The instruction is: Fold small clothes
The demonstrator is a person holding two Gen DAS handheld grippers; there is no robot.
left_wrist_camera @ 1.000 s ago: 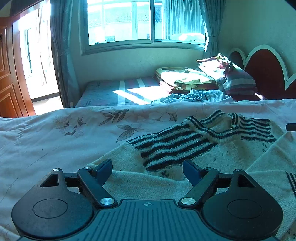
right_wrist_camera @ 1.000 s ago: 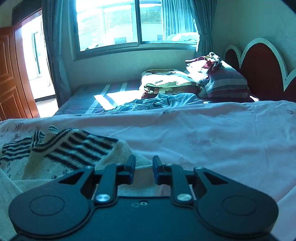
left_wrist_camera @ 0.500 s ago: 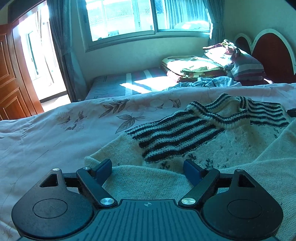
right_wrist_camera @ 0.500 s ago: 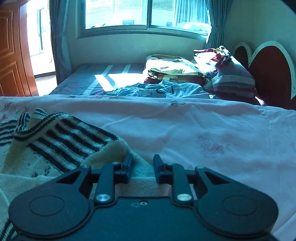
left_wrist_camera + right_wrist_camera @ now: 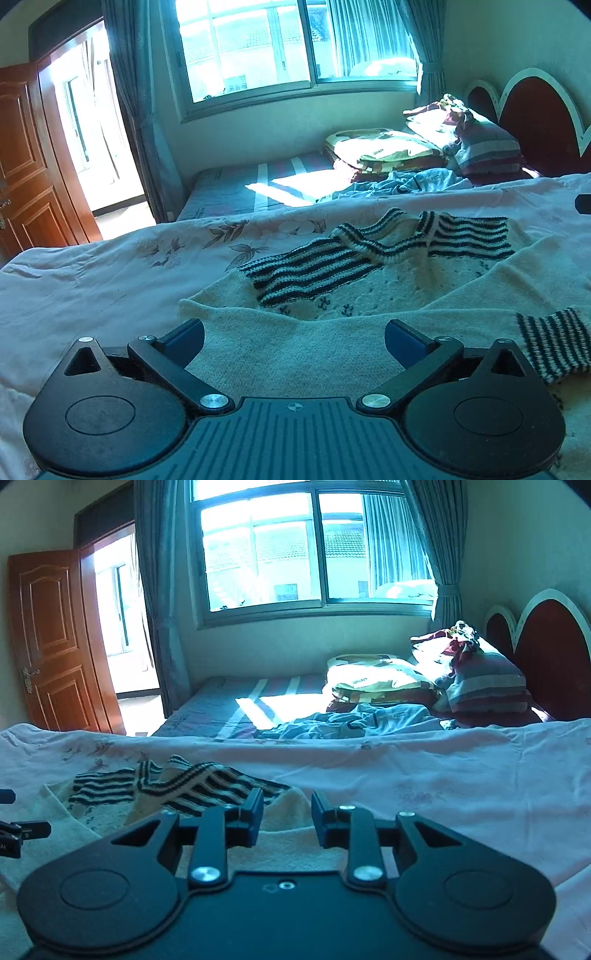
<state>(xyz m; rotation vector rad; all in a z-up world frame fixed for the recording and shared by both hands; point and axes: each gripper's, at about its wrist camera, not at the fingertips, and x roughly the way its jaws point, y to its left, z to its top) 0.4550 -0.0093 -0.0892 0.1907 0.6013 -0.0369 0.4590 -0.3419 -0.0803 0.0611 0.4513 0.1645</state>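
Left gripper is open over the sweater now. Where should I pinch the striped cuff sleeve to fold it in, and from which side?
Probably at the striped cuff, coming from the near side with the left gripper. The sleeve lies flat across the sweater, and the cuff's end is free, so one finger could slip under its near edge.

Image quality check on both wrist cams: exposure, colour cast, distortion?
Left wrist: strong teal cast, window and doorway blown out, sun patch on the far bed clipped, fisheye bends the door; sweater sharp. Right wrist: same cast, window overexposed, dark vignette in the corners, claw in shadow but crisp.
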